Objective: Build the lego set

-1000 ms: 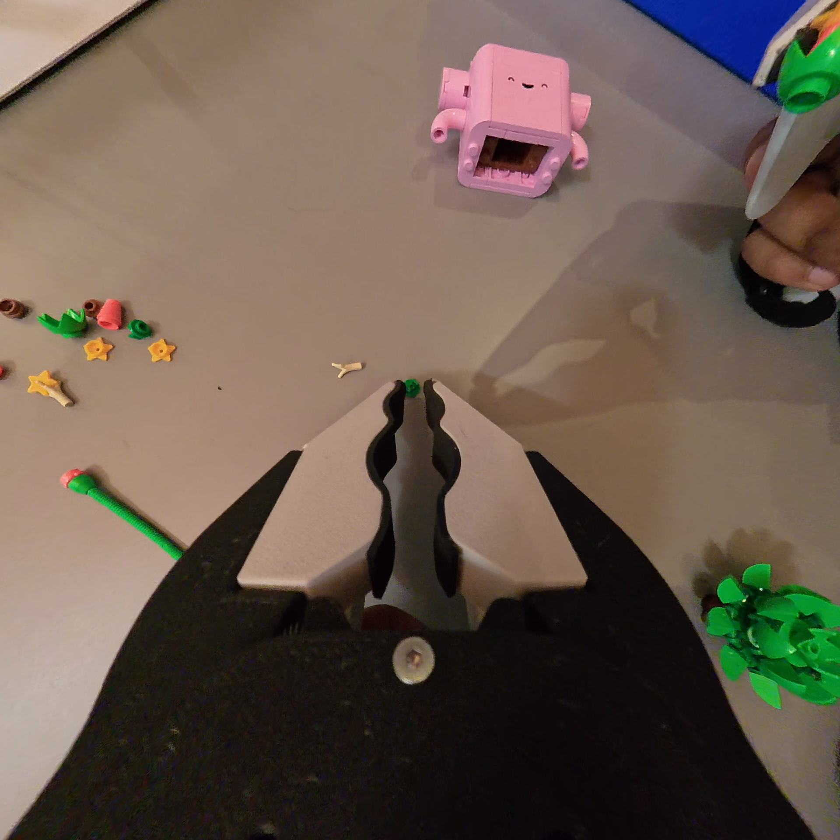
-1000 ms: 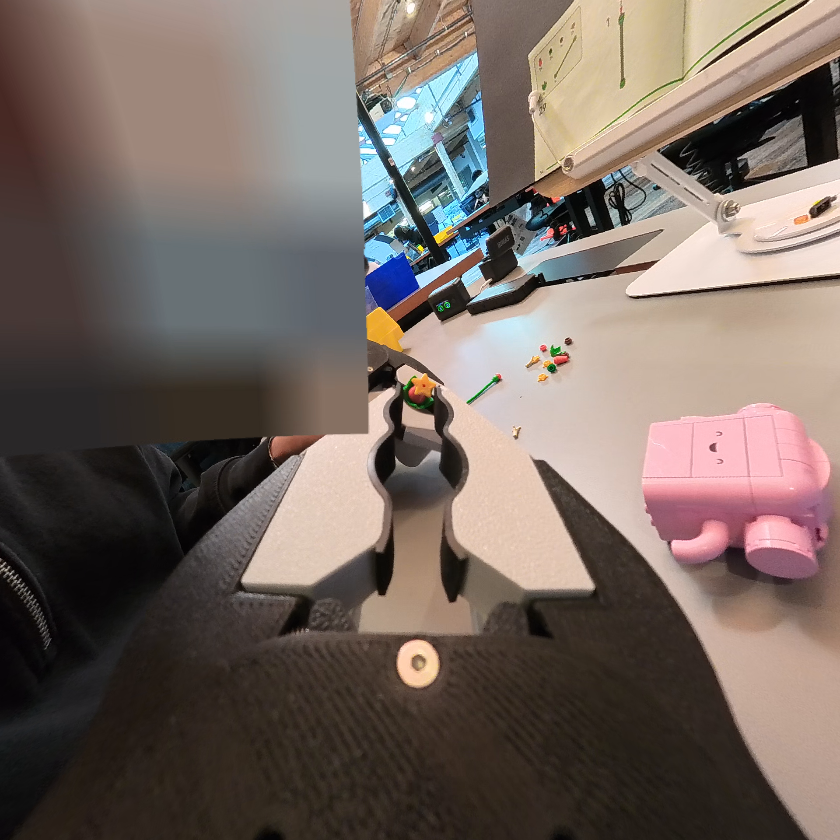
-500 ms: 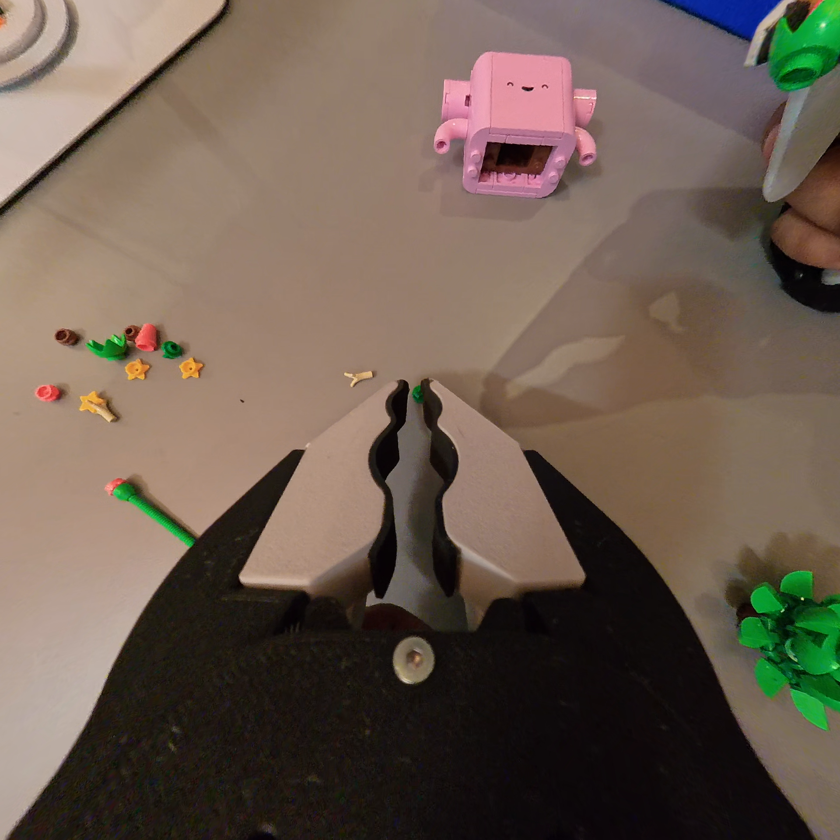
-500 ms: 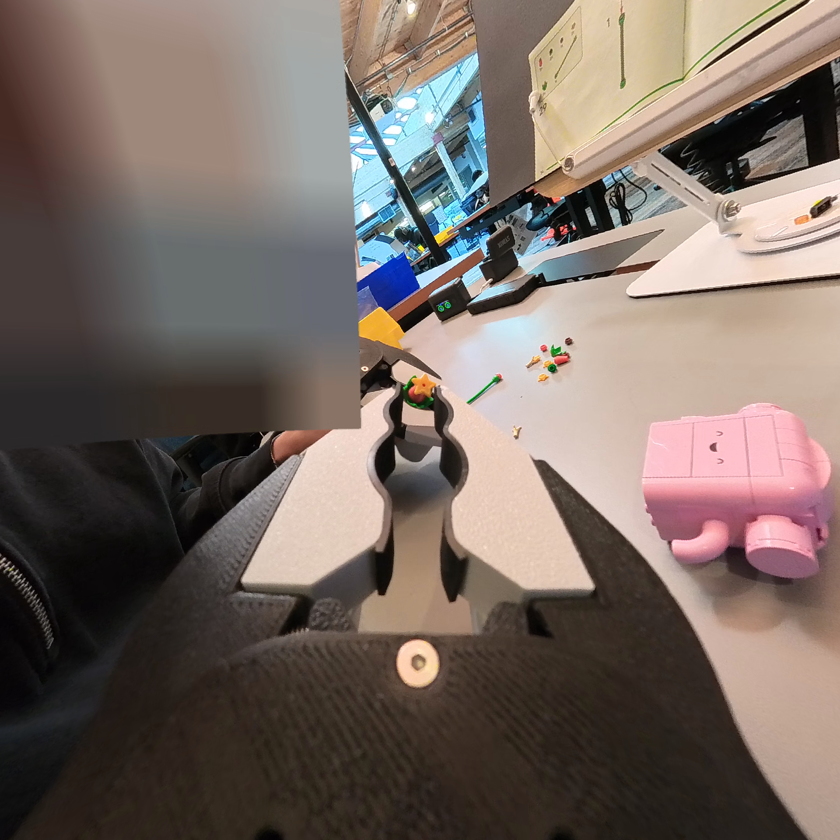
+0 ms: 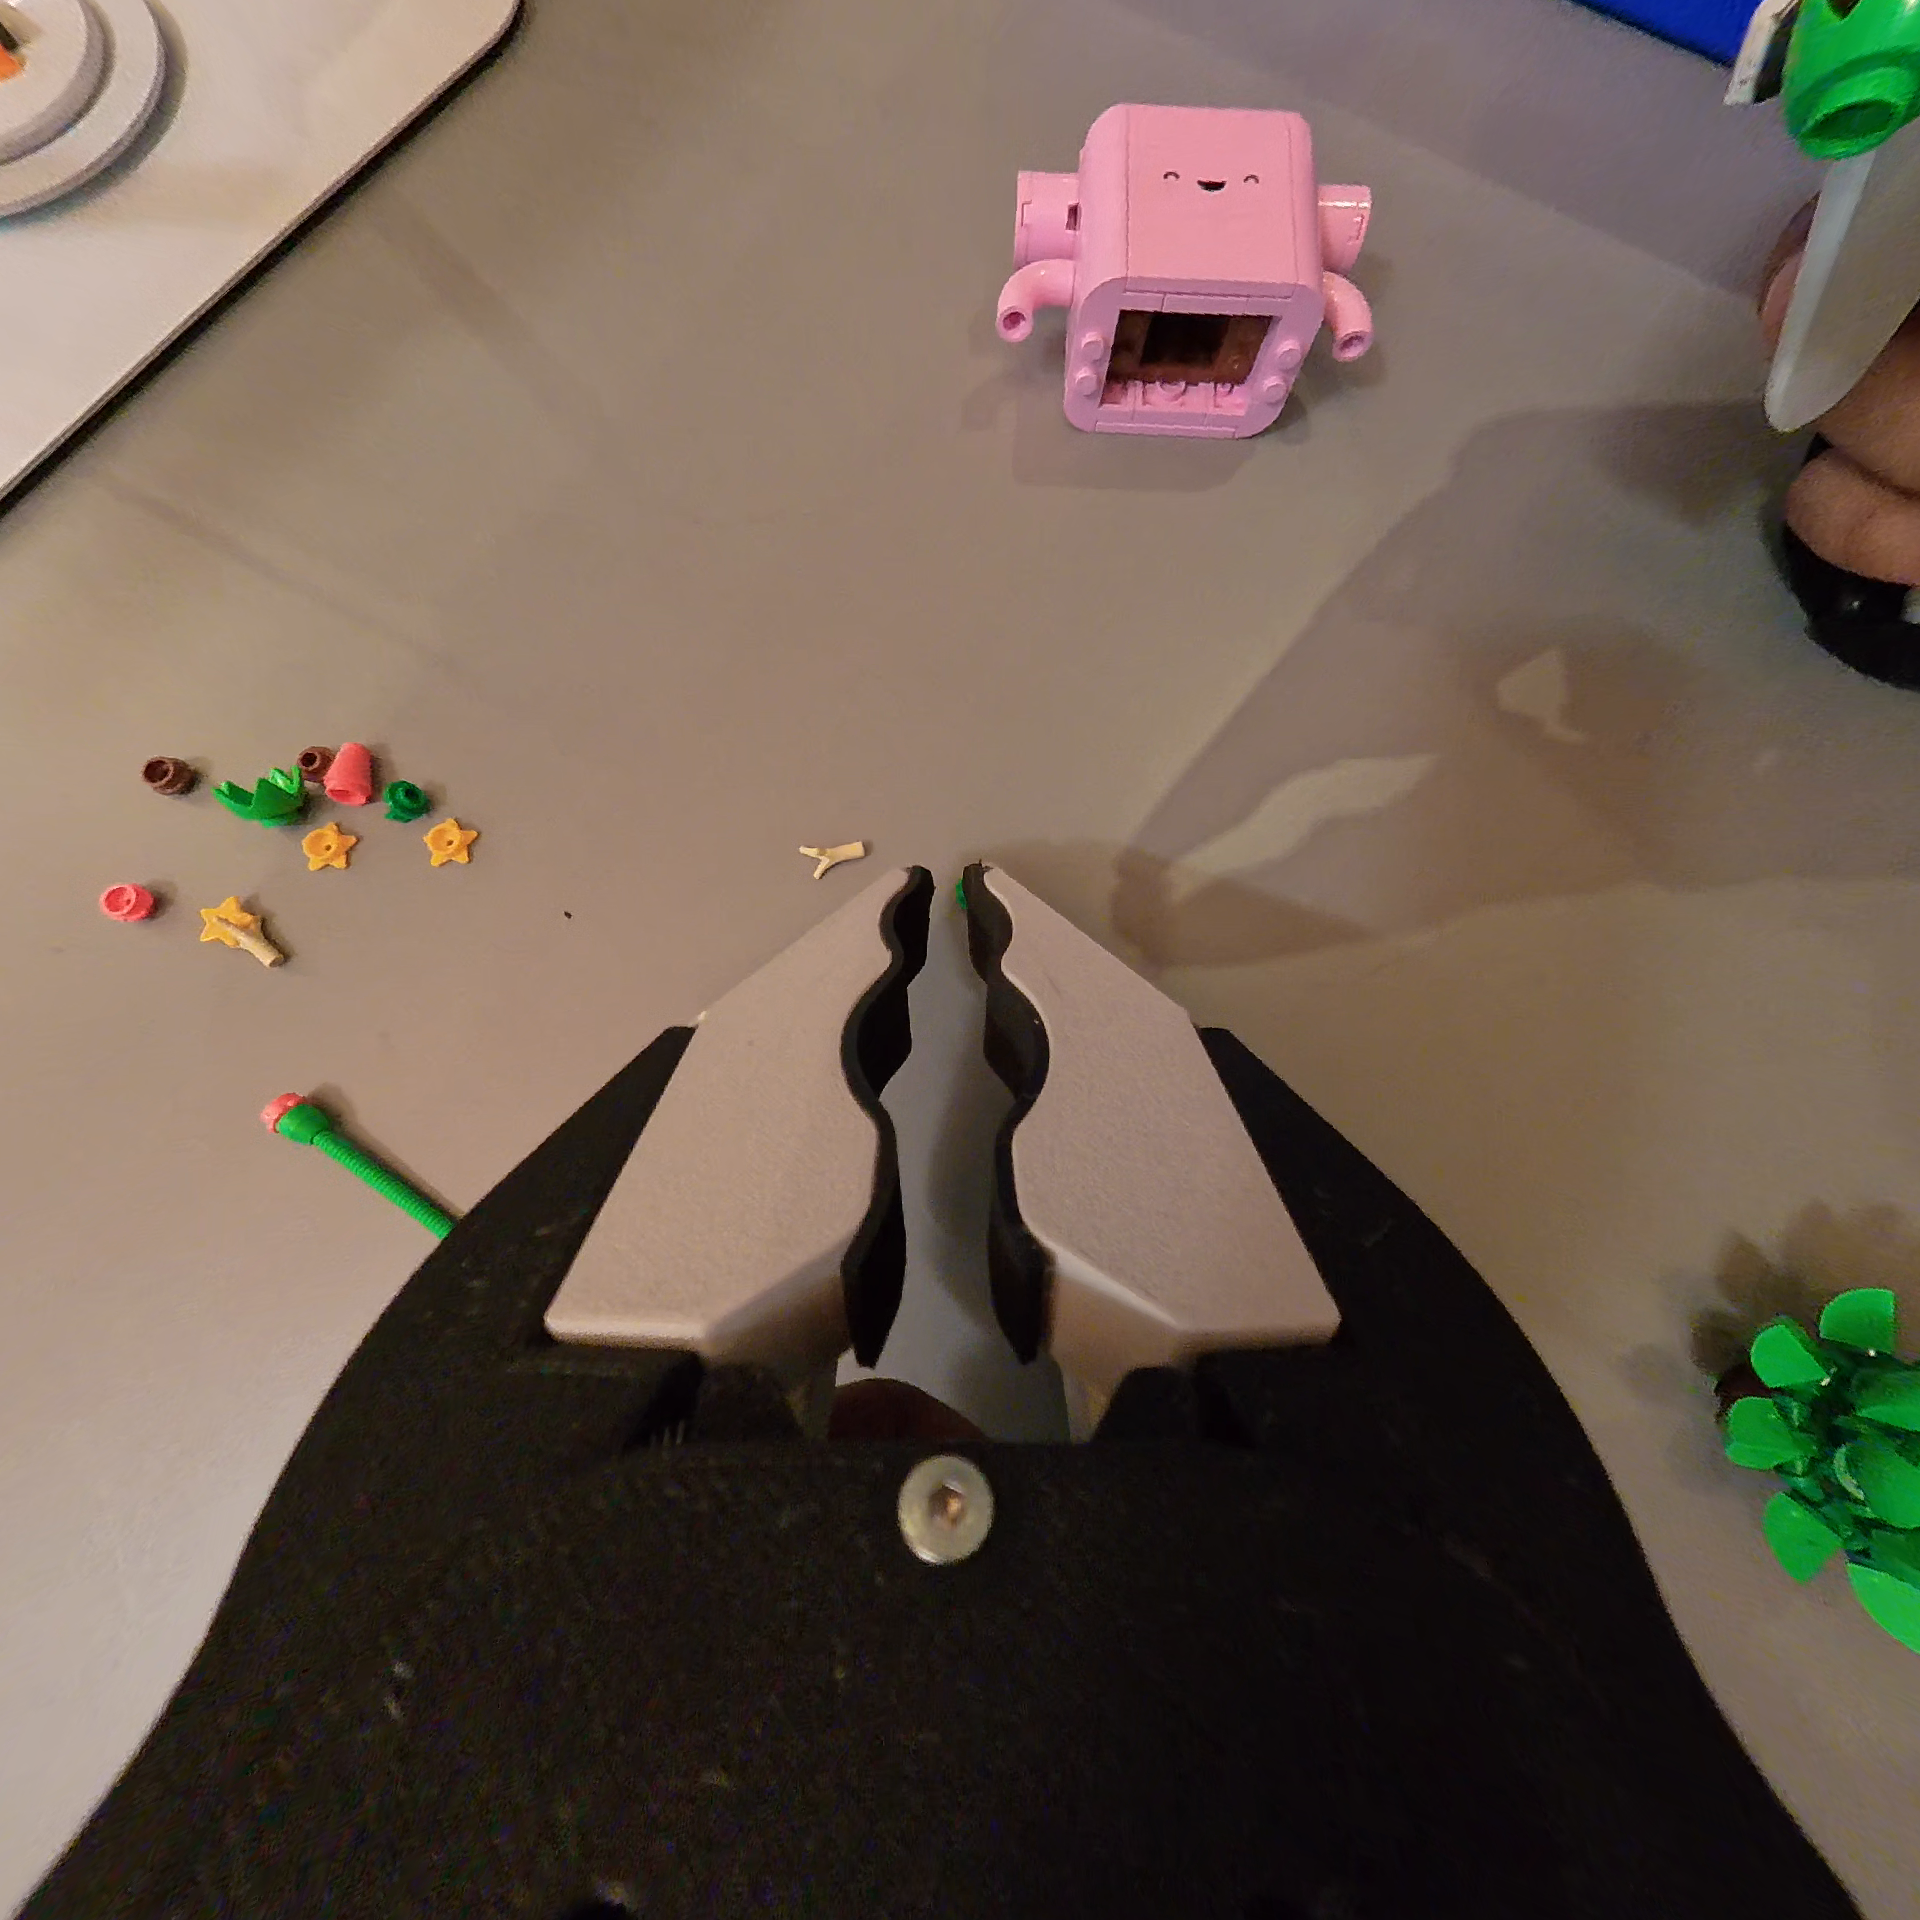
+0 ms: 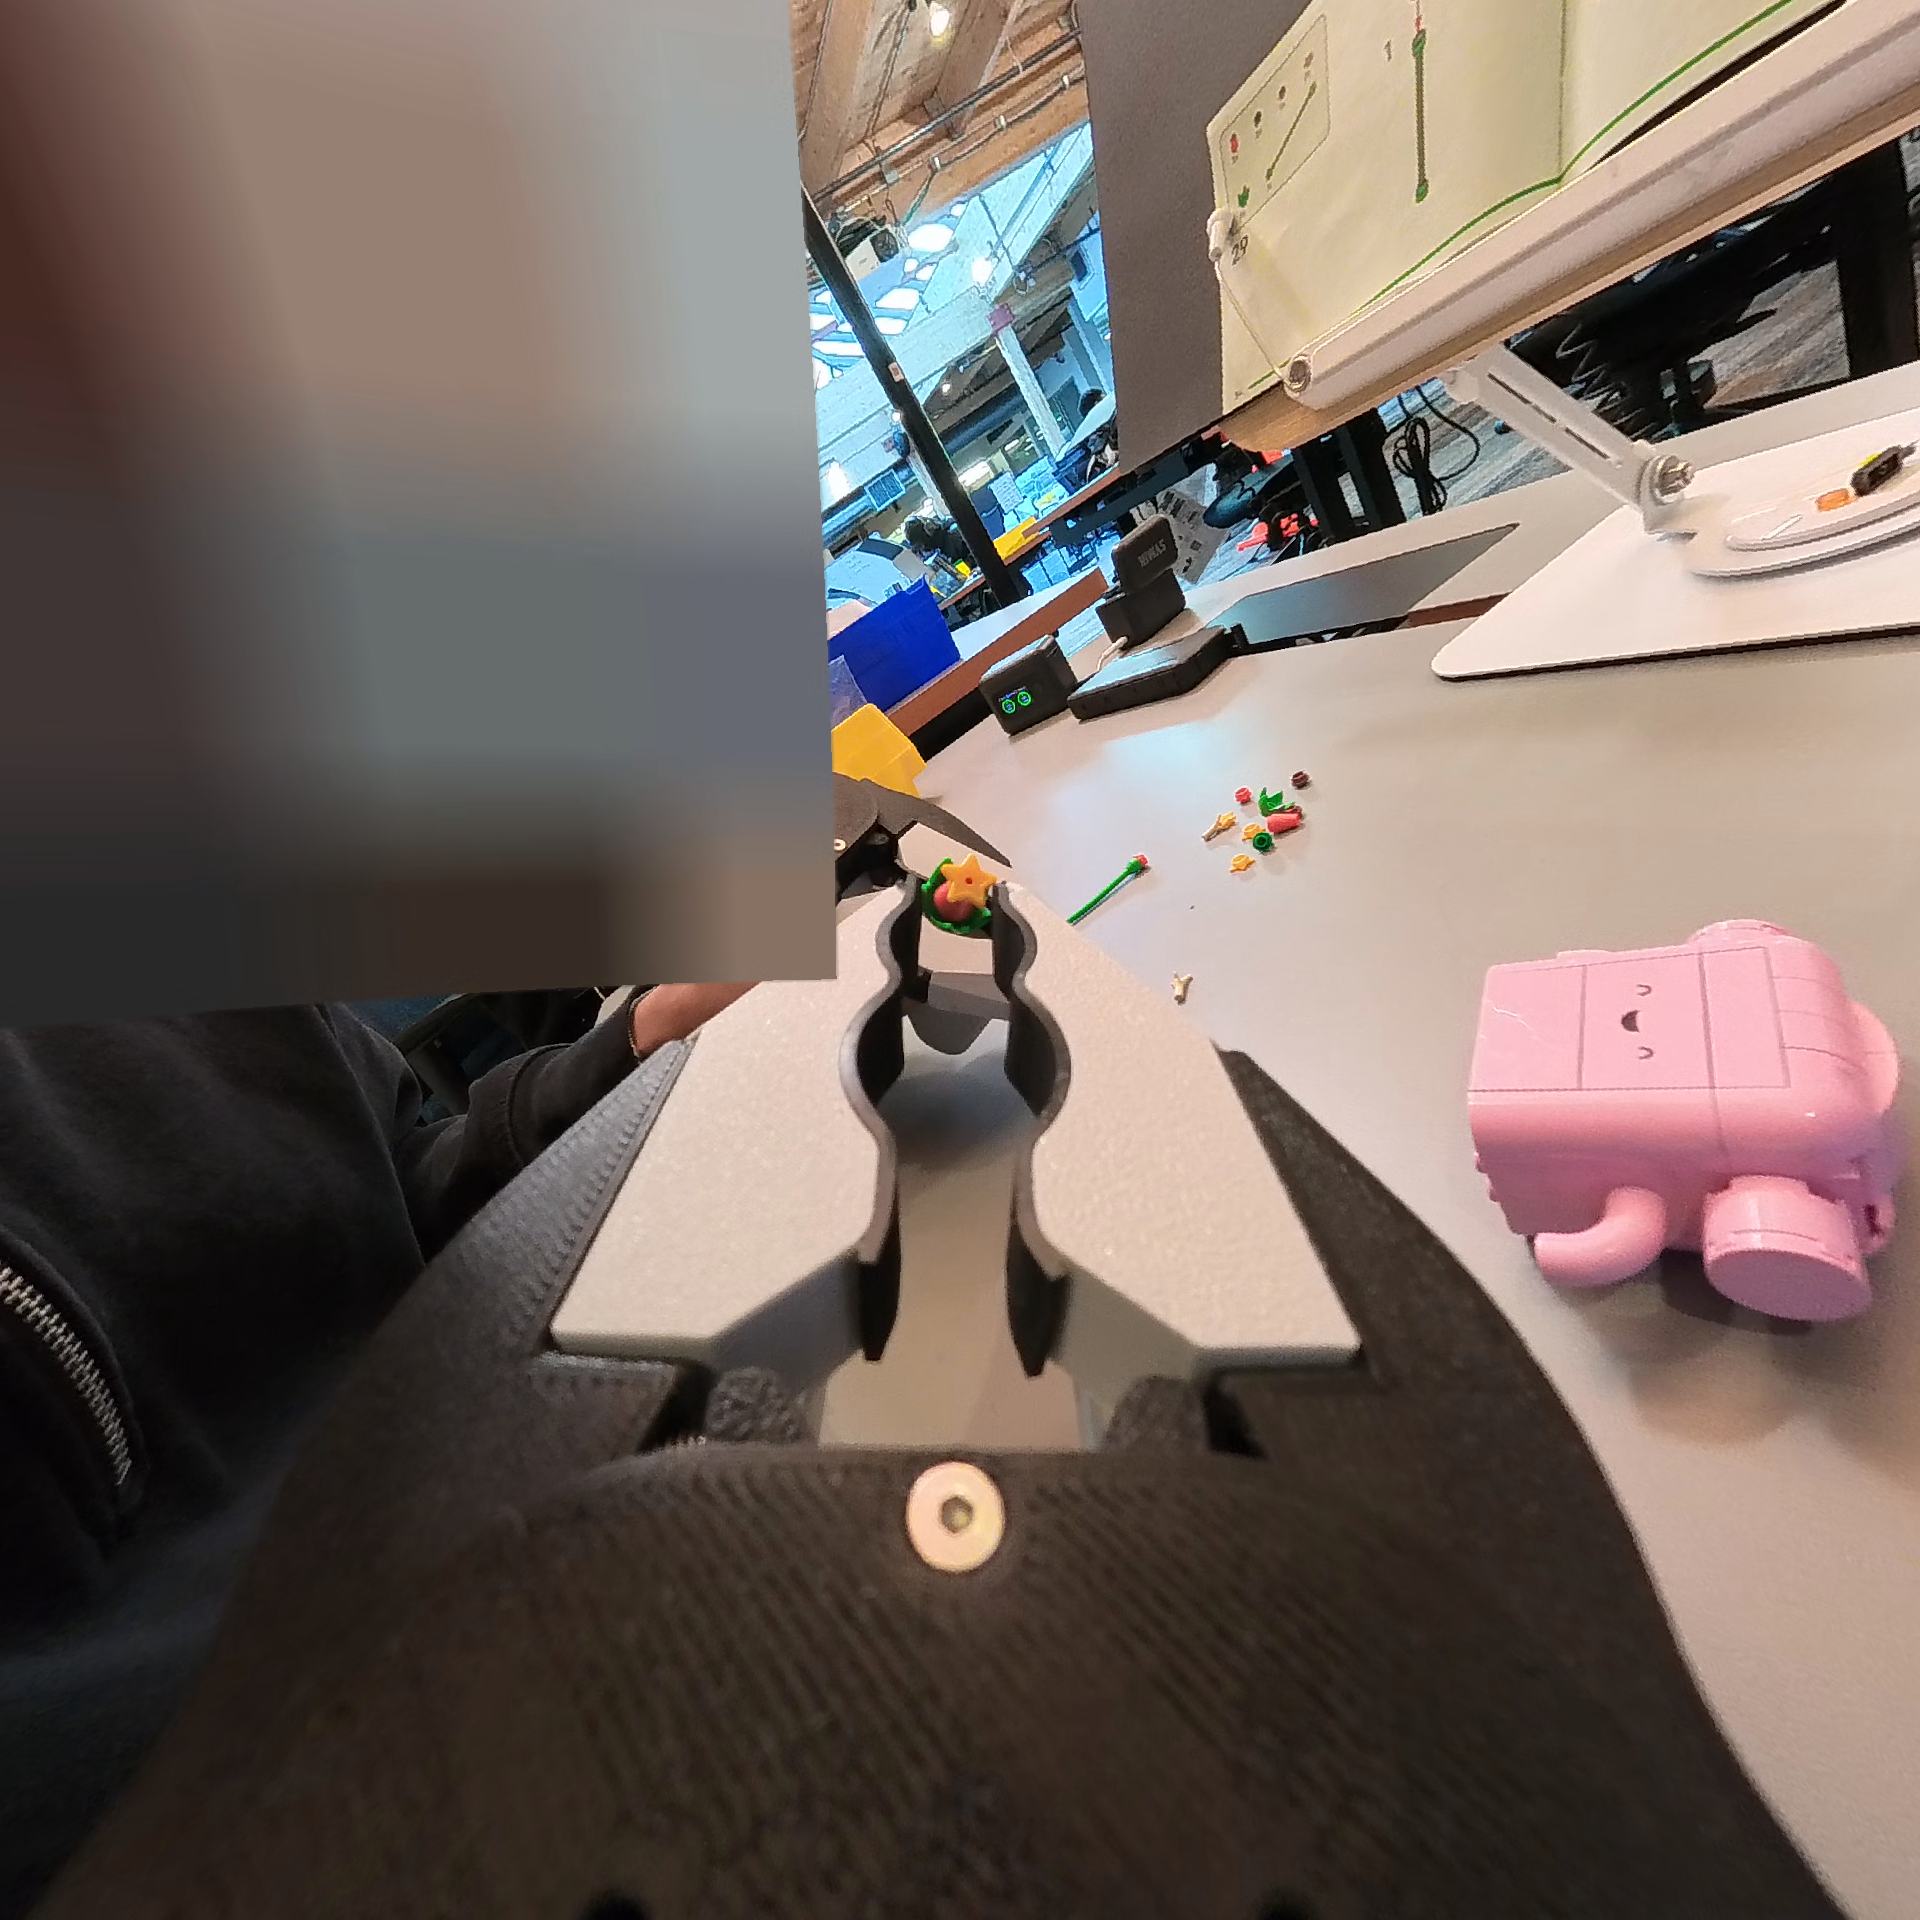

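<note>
My left gripper (image 5: 941, 883) hovers over the grey table, jaws nearly closed on a tiny green piece (image 5: 961, 894) that shows only at the right fingertip. My right gripper (image 6: 958, 902) is raised off the table and shut on a small flower: green base, red centre, yellow star (image 6: 961, 891). It also shows at the top right of the left wrist view (image 5: 1844, 88), held by a hand. The pink smiling pot lies on its side (image 5: 1184, 270), its opening toward my left gripper; it also shows in the right wrist view (image 6: 1683, 1101).
Several small loose pieces (image 5: 312, 821) lie at the left, with a green stem with a pink bud (image 5: 353, 1158) and a tan twig (image 5: 831, 857). A green leafy cluster (image 5: 1839, 1444) sits at the right. A white stand base (image 5: 208, 156) holds the instruction booklet (image 6: 1455, 135). The gap from one gripper's tips to the other's is roughly 12 cm.
The left view has drawn back, bringing the white stand base into view. The green piece has shifted from between the tips to against the right finger. The right gripper has barely moved.
</note>
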{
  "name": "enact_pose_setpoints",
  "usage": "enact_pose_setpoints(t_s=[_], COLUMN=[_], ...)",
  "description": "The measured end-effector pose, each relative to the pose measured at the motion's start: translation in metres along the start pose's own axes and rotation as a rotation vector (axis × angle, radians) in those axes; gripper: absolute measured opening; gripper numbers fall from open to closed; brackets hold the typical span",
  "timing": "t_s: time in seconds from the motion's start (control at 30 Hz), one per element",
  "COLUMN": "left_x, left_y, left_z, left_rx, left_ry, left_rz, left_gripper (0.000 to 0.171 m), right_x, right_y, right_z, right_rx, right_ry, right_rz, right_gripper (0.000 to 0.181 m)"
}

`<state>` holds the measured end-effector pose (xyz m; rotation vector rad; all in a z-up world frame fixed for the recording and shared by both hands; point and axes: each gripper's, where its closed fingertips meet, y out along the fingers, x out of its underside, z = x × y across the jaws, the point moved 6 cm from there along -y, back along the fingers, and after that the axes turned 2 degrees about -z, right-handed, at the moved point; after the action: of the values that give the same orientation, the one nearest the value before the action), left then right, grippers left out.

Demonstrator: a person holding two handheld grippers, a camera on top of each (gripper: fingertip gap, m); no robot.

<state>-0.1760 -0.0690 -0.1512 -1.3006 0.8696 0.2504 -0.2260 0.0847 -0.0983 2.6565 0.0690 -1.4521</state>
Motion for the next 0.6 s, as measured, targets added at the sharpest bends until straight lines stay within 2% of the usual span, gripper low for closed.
enact_pose_setpoints(t_s=[0.6], left_x=[0.0012], left_y=[-0.0003], left_z=[-0.0014], left_rx=[0.030], left_ry=[-0.019], left_rz=[-0.003], left_gripper=[0.008], right_x=[0.0079], right_y=[0.0057], right_z=[-0.0023], right_rx=[0.152], right_ry=[-0.188], right_rz=[-0.136], right_gripper=[0.011])
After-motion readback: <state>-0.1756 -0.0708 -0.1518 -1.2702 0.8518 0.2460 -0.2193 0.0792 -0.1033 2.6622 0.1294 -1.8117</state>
